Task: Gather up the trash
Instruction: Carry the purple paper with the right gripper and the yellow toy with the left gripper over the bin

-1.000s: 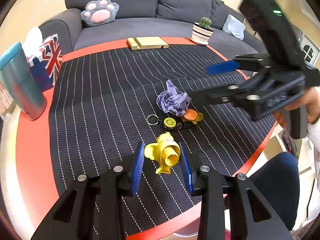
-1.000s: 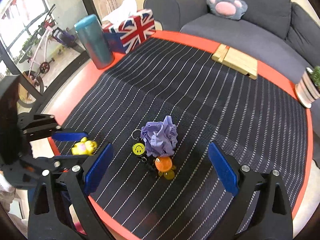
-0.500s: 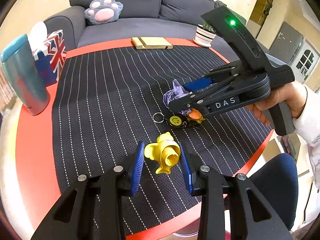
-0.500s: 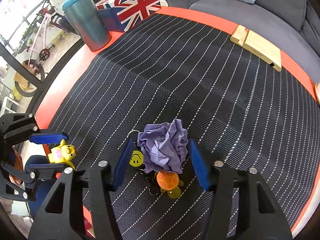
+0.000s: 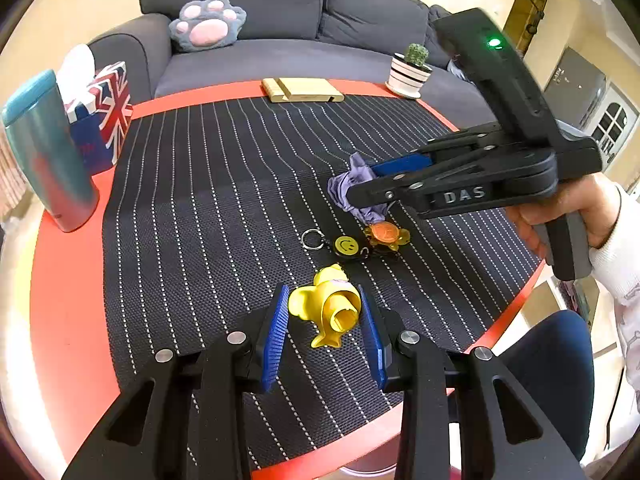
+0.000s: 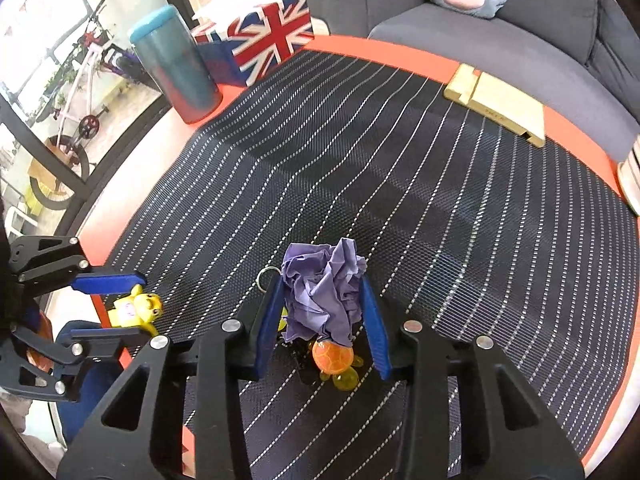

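Note:
A crumpled purple paper point(image 6: 324, 276) lies on the black striped mat point(image 6: 400, 184). My right gripper point(image 6: 320, 300) stands over it with its jaws closing, and both blue pads touch the wad's sides. In the left wrist view the right gripper point(image 5: 360, 184) reaches in from the right, a hand on its handle, and covers part of the paper point(image 5: 339, 190). My left gripper point(image 5: 322, 296) is shut on a yellow toy figure point(image 5: 324, 312) near the table's front edge; the right wrist view shows this left gripper point(image 6: 148, 308) and the toy point(image 6: 136, 308) at the left.
An orange turtle toy point(image 6: 332, 356) and a smiley keychain point(image 5: 346, 245) lie right beside the paper. A teal tumbler point(image 5: 48, 152) and a Union Jack tissue box point(image 5: 106, 120) stand at the left, a wooden stand point(image 5: 302, 90) and a cactus pot point(image 5: 410, 72) at the back. A grey sofa is behind.
My right gripper dropped down over the purple paper and its wide jaws narrowed until the pads met the wad. The left gripper and its yellow toy stayed put.

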{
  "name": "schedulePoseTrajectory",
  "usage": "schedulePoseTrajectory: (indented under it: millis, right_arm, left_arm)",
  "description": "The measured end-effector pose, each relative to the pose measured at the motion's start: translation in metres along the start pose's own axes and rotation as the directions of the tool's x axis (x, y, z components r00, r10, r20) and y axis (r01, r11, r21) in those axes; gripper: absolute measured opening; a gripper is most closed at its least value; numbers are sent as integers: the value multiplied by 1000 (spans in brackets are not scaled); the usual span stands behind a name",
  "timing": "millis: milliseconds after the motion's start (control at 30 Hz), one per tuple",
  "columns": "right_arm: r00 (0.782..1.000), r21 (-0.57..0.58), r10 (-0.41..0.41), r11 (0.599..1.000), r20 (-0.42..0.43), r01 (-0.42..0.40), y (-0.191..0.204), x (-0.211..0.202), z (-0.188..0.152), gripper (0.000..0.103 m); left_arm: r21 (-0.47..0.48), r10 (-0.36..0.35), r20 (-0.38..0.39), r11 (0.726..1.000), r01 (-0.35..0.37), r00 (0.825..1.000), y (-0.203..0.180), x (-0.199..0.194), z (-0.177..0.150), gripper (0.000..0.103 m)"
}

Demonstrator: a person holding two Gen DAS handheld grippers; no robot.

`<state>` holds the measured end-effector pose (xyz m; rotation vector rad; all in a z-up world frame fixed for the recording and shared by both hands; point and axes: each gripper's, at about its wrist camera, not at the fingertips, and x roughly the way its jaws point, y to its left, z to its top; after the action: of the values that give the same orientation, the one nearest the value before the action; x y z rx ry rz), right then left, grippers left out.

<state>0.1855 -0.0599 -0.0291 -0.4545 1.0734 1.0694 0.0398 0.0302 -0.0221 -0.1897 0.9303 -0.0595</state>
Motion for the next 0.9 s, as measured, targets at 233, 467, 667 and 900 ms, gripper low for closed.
schedulePoseTrajectory:
  millis: [233, 467, 667, 900]
  right_arm:
    - [996, 9, -2, 1000, 85, 1, 9, -41, -24, 39]
    - [986, 25, -8, 1000, 165, 3, 22, -85, -65, 39]
    - [974, 30, 4, 999, 227, -11, 39, -121, -101, 39]
    - [967, 13, -3, 1000, 256, -1, 59, -144, -137, 39]
  left_arm:
    - [9, 1, 25, 1000, -2, 1000, -13, -13, -1, 35]
    - [39, -6, 44, 999, 4, 999, -30, -30, -10, 35]
    - [66, -14, 54, 998, 10, 998, -47, -44, -20, 35]
    - [98, -29, 61, 995, 23, 998, -66, -60, -32, 35]
